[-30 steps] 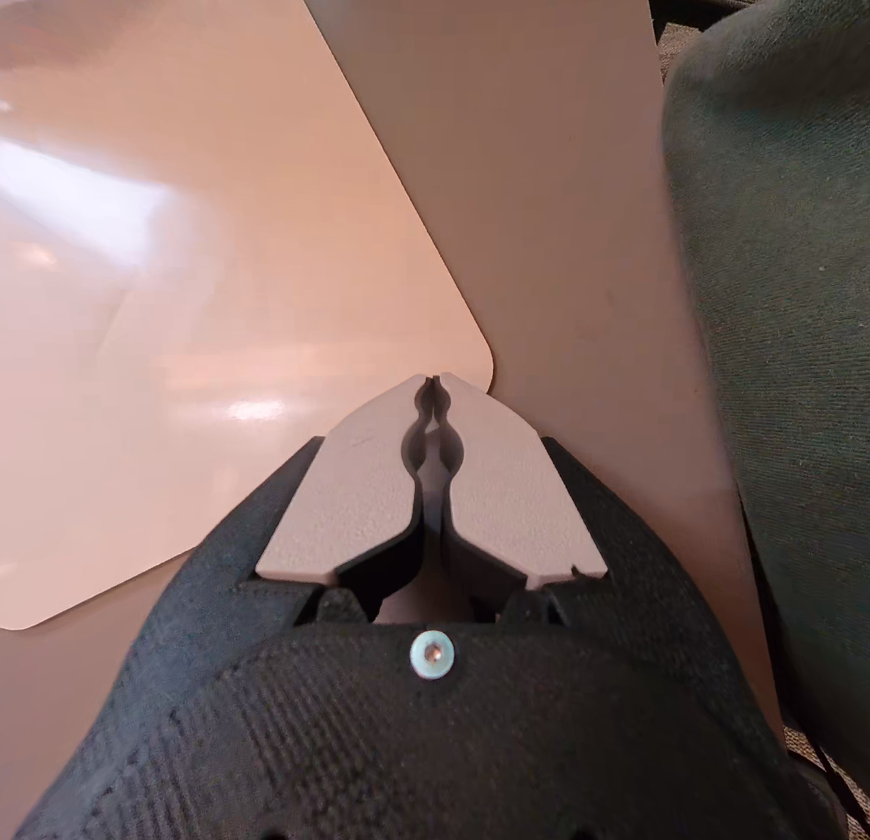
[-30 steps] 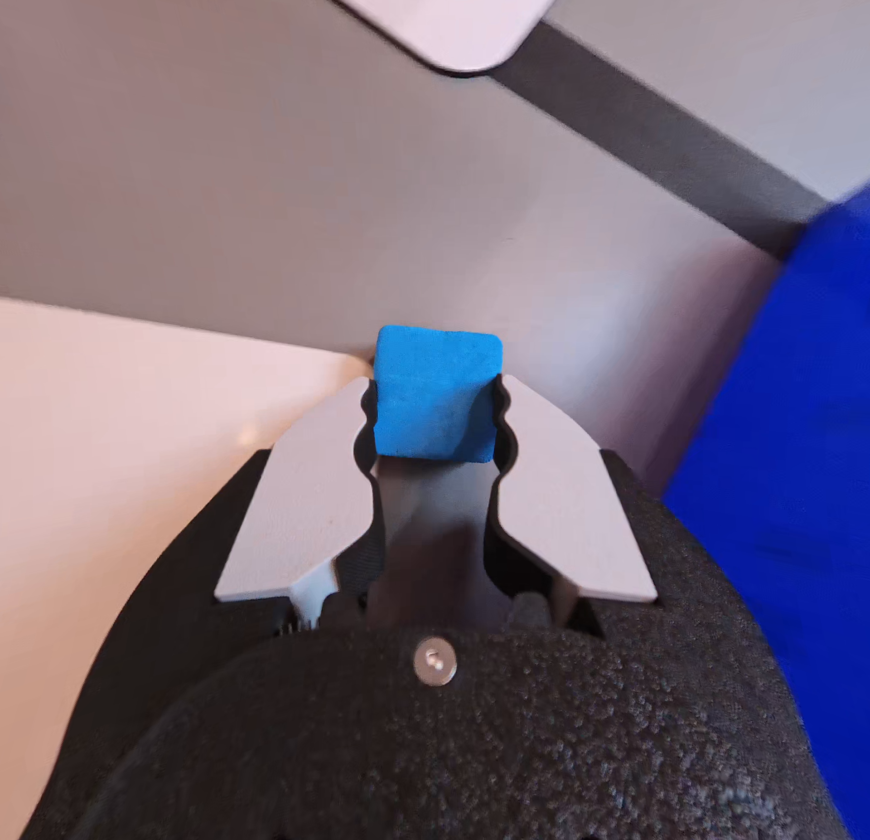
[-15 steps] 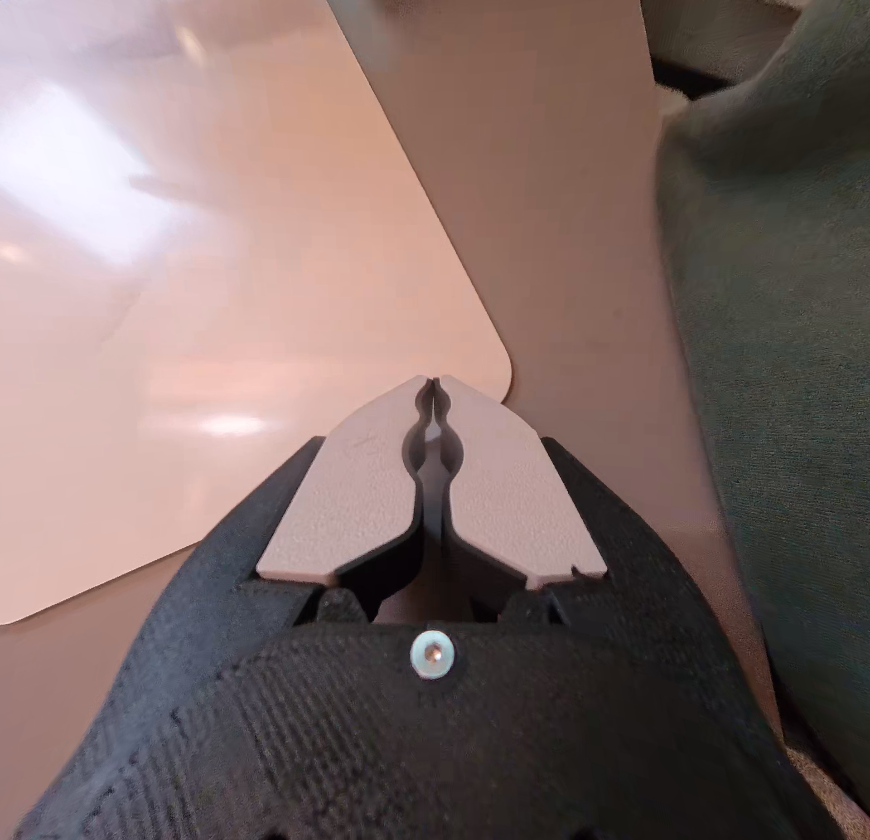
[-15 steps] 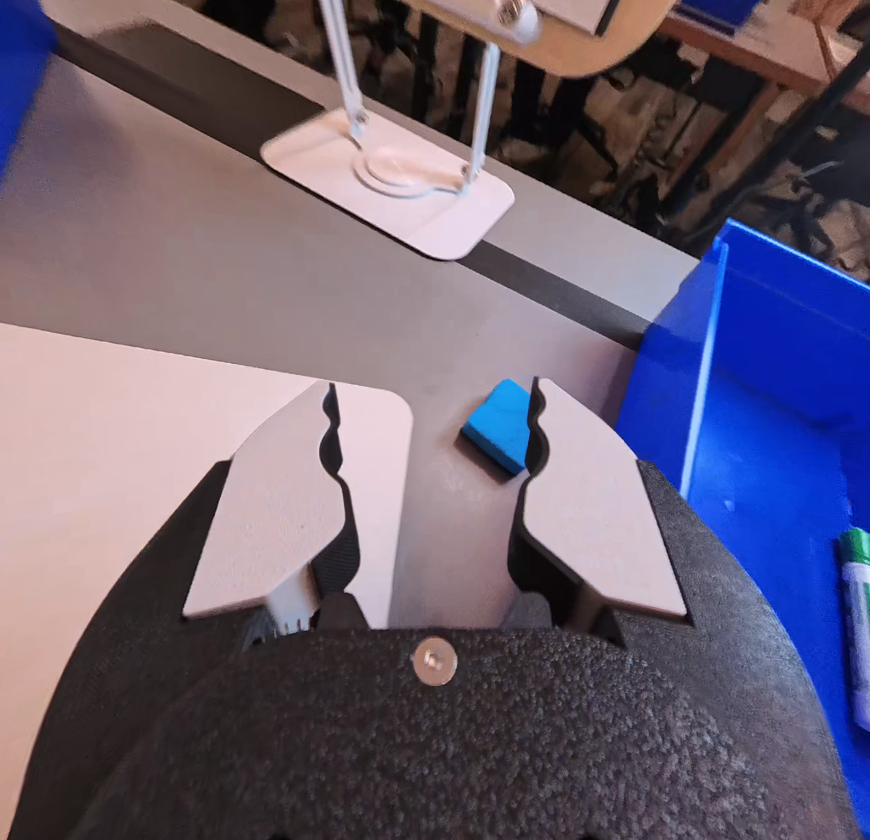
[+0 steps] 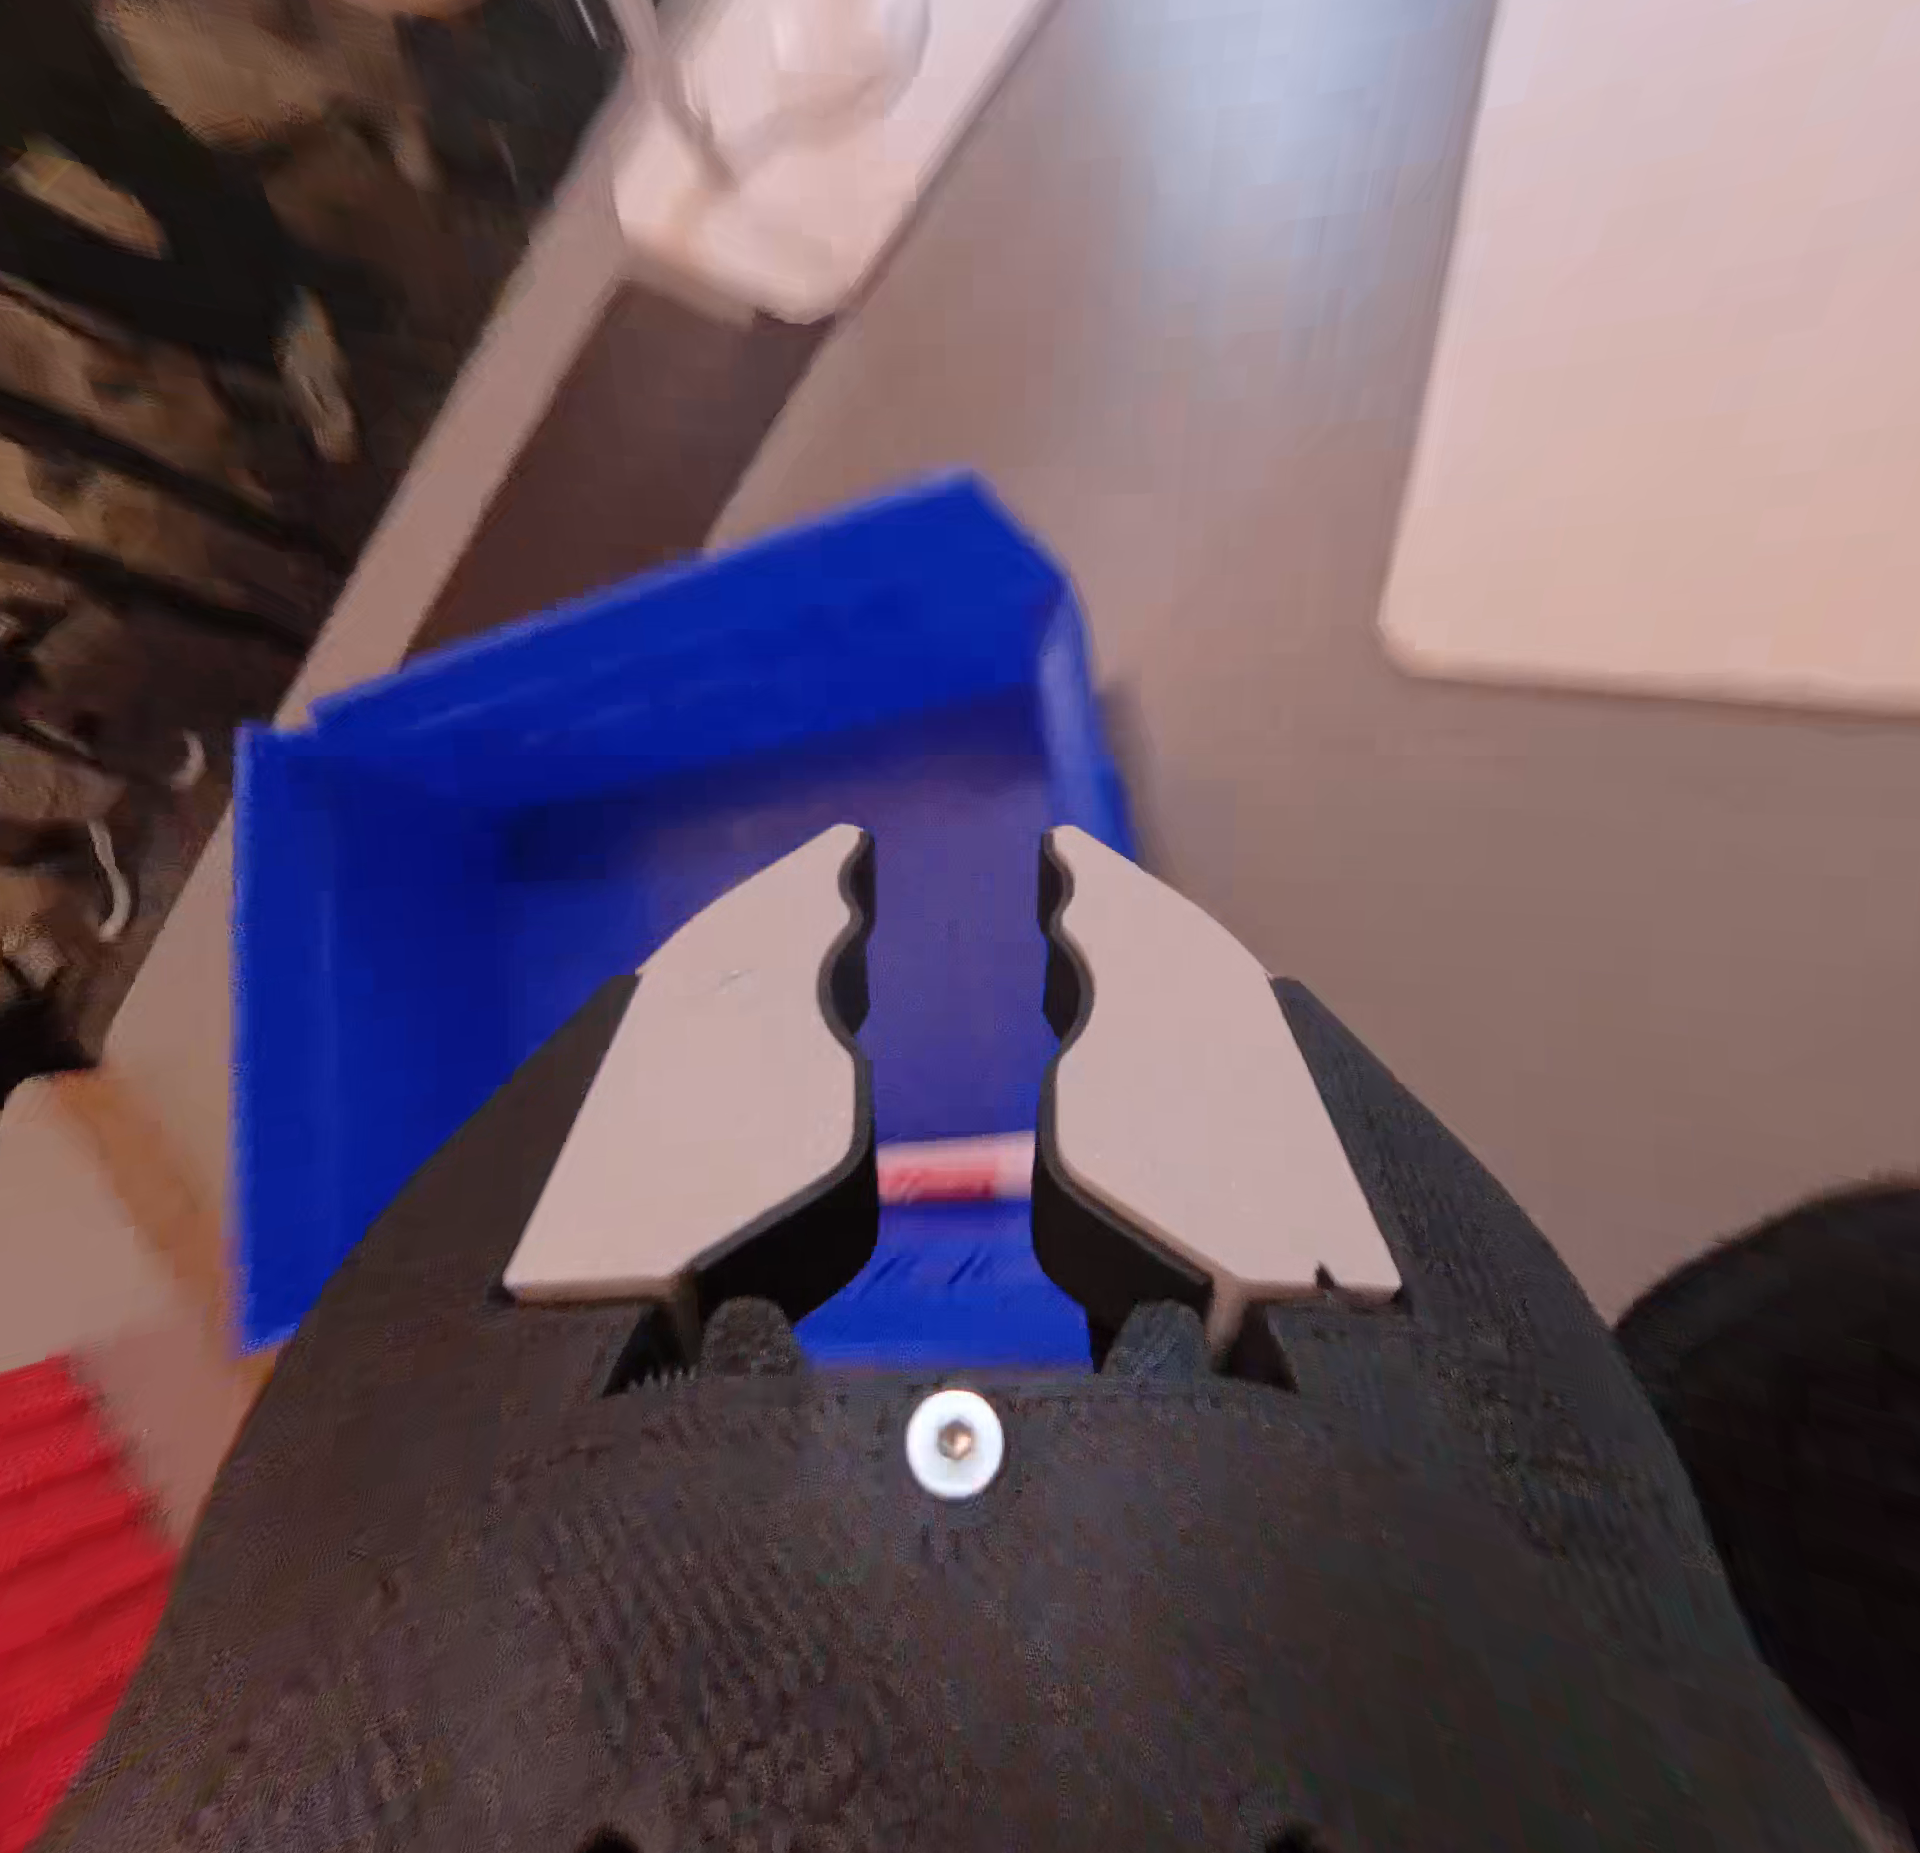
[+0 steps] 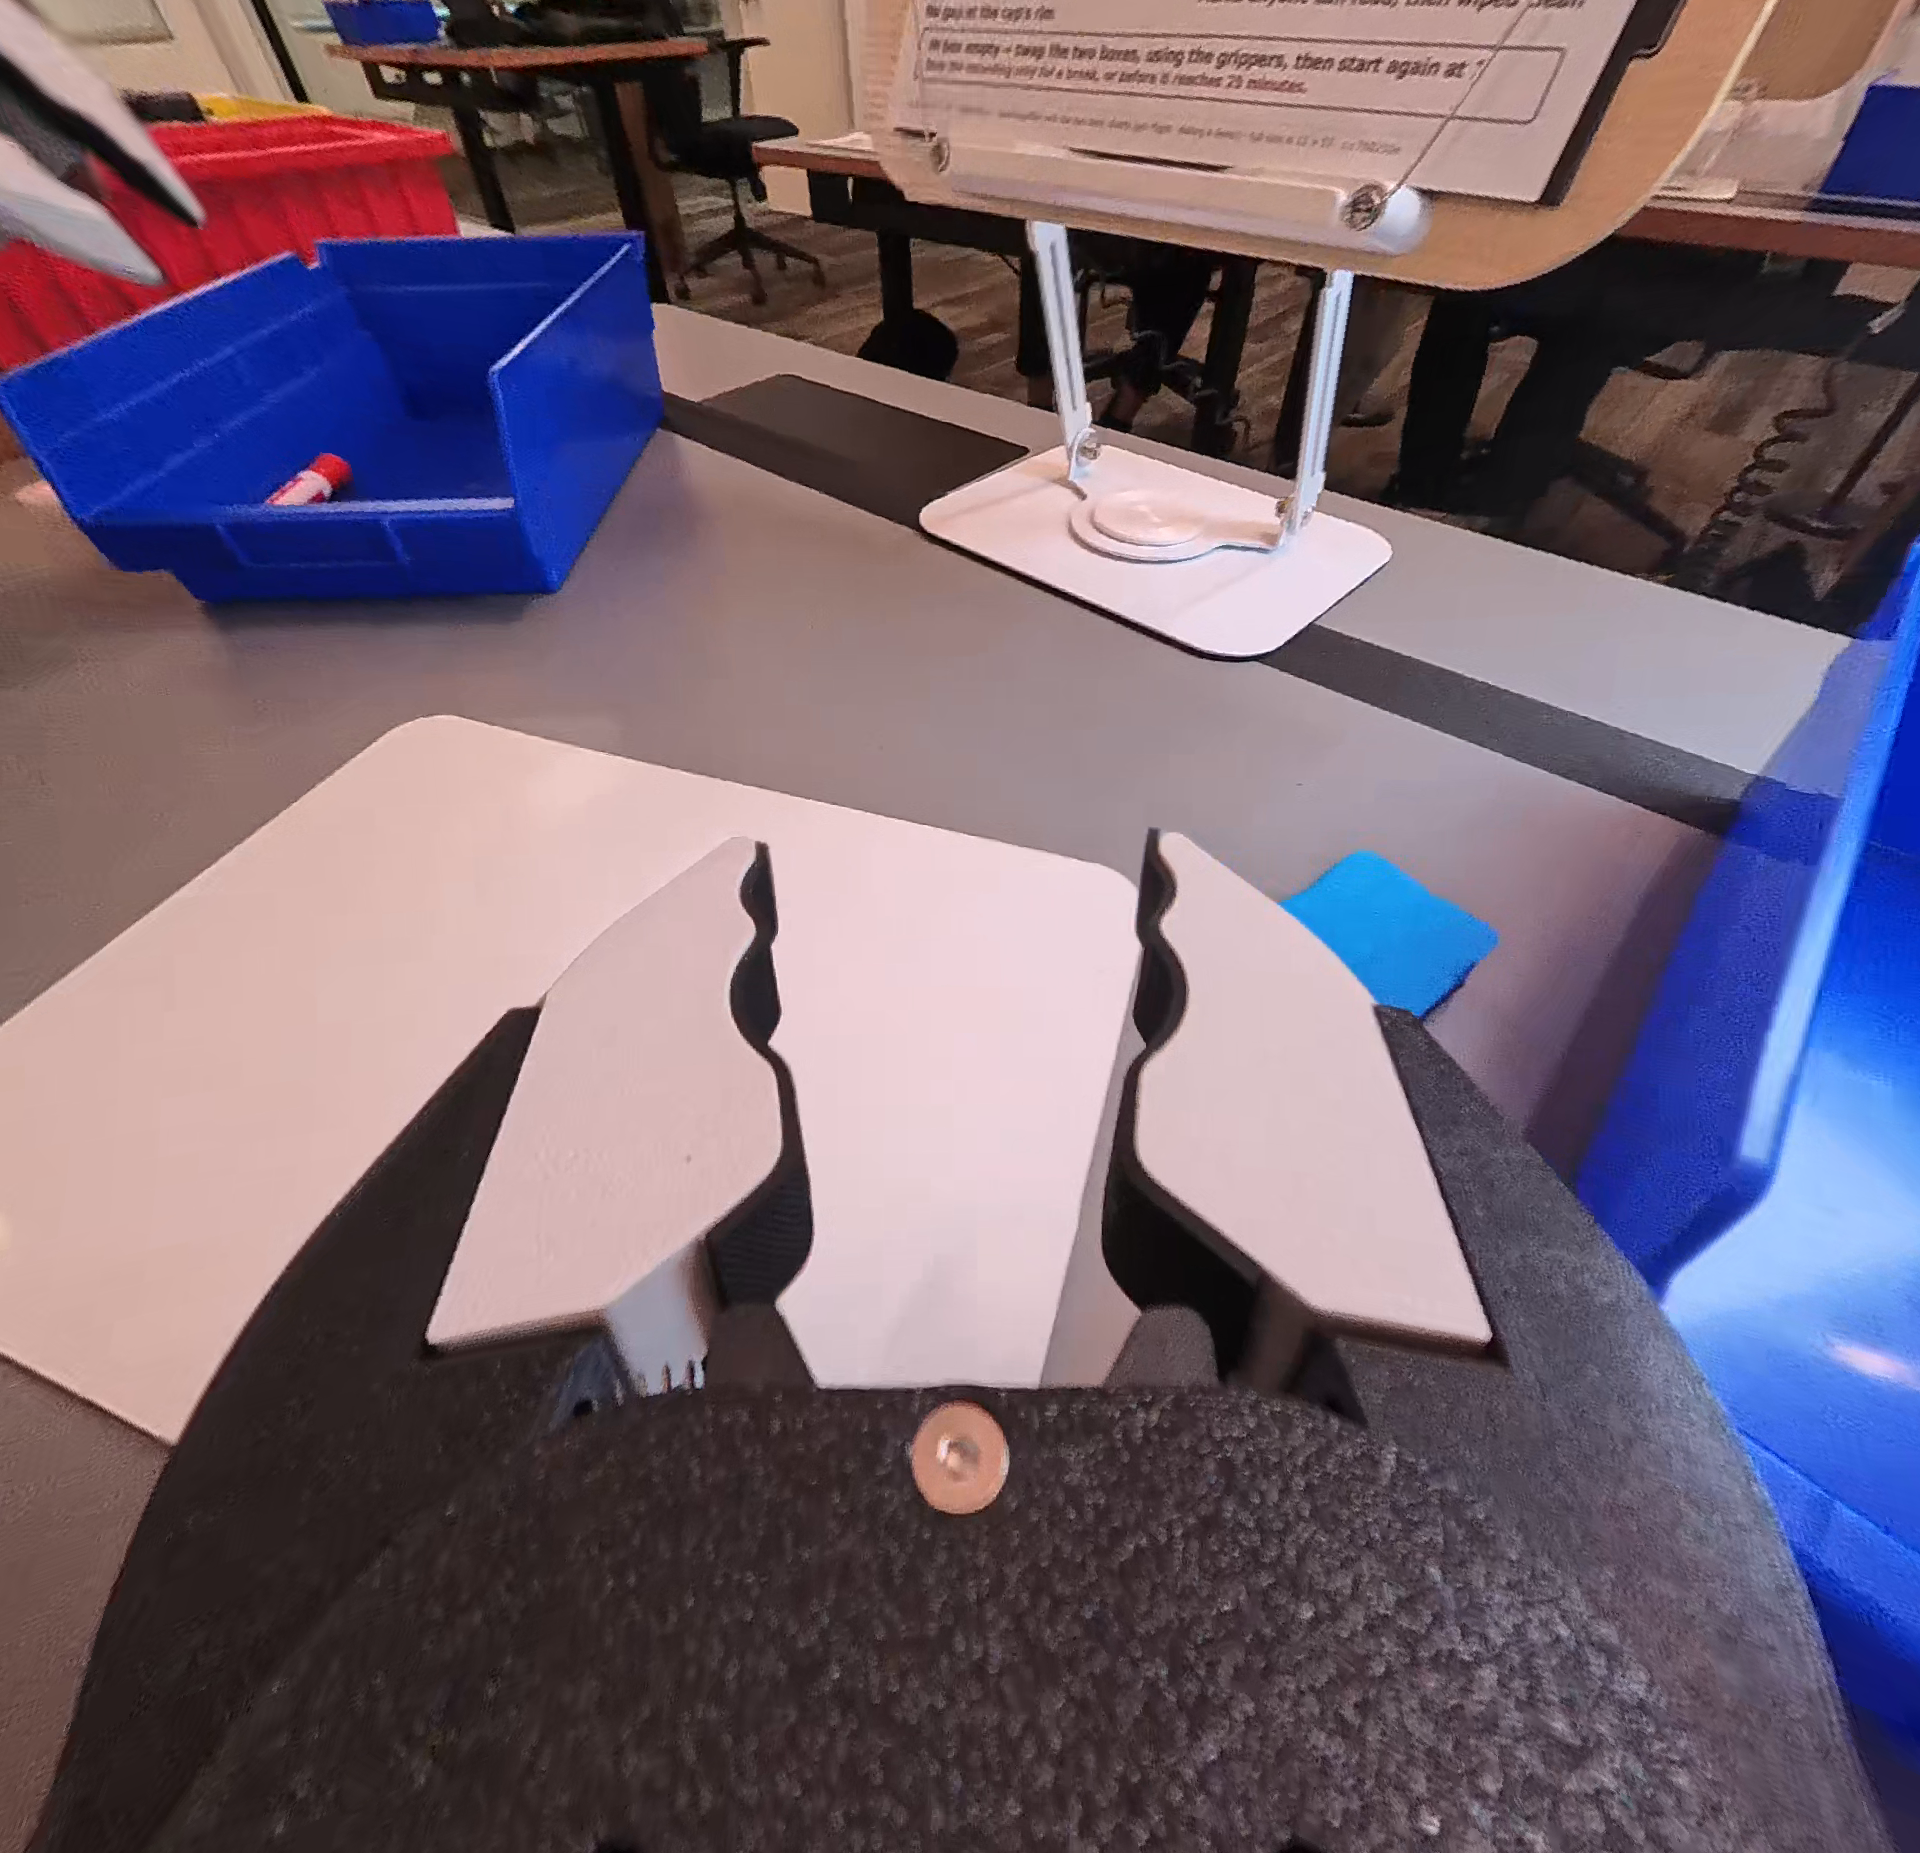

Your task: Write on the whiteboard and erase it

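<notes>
now the whiteboard (image 6: 436, 972) lies flat on the grey table (image 6: 831, 681), its long axis running left to right across the right wrist view, one rounded corner pointing toward the blue eraser (image 6: 1392, 936). that single eraser rests on the table just beside the whiteboard's far right corner, apart from it, where a second ago it was clamped in the right gripper (image 6: 954, 847). the right gripper hangs over the whiteboard with its jaws spread wide and nothing between them. two blue bins show: one blue bin (image 6: 436, 369) beyond the whiteboard's far left corner, another bin (image 6: 1766, 1076) just right of the eraser. one red-capped marker (image 6: 308, 481) lies in the left bin, its cap end toward the whiteboard. the left gripper (image 5: 956, 847), shut beside the whiteboard earlier, has swung over the left bin and is now partly spread, empty; the marker (image 5: 951, 1175) lies crosswise under its fingers. a white stand (image 6: 1164, 546) sits beyond the whiteboard's far edge.
</notes>
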Motion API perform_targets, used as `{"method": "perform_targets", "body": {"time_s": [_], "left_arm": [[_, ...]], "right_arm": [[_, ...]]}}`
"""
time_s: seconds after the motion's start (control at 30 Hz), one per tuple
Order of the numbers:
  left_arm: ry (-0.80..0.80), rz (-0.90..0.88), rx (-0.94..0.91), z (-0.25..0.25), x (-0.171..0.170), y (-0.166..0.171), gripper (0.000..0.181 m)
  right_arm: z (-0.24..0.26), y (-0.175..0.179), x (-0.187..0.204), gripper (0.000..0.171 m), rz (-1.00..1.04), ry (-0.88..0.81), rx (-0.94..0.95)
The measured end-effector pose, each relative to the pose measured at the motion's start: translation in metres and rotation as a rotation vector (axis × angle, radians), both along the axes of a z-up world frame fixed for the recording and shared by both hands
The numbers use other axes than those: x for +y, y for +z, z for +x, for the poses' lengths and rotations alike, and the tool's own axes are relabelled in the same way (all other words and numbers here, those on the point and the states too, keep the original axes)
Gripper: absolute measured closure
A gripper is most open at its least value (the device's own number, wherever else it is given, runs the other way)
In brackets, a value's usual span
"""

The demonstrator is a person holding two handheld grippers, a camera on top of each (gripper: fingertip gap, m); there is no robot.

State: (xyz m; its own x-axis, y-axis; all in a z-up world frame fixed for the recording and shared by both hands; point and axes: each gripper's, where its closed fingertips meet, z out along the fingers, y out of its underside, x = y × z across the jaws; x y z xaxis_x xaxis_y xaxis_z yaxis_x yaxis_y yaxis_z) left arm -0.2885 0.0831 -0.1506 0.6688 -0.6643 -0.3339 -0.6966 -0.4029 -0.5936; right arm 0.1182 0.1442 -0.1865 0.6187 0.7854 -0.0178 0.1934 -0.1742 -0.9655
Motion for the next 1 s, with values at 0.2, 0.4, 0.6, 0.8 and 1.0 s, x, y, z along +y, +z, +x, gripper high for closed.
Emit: {"method": "perform_targets", "body": {"time_s": [0.2, 0.4, 0.6, 0.8, 1.0], "left_arm": [[-0.092, -0.539, 0.664, -0.107, -0.001, -0.065, 0.144], [-0.219, -0.824, 0.929, -0.13, -0.009, -0.116, 0.139], [-0.262, -0.788, 0.811, -0.119, 0.001, -0.134, 0.149], [-0.301, -0.69, 0.748, -0.116, 0.018, -0.14, 0.149], [-0.251, -0.726, 0.669, -0.112, 0.019, -0.135, 0.162]], "right_arm": [[-0.006, -0.012, -0.006, 0.105, 0.014, 0.037, -0.059], [-0.007, -0.013, -0.006, 0.105, 0.036, 0.046, -0.072], [-0.006, -0.016, -0.003, 0.106, 0.023, 0.042, -0.07], [-0.011, -0.02, -0.004, 0.106, 0.015, 0.059, -0.076], [-0.018, -0.015, -0.015, 0.109, 0.039, 0.093, -0.079]]}}
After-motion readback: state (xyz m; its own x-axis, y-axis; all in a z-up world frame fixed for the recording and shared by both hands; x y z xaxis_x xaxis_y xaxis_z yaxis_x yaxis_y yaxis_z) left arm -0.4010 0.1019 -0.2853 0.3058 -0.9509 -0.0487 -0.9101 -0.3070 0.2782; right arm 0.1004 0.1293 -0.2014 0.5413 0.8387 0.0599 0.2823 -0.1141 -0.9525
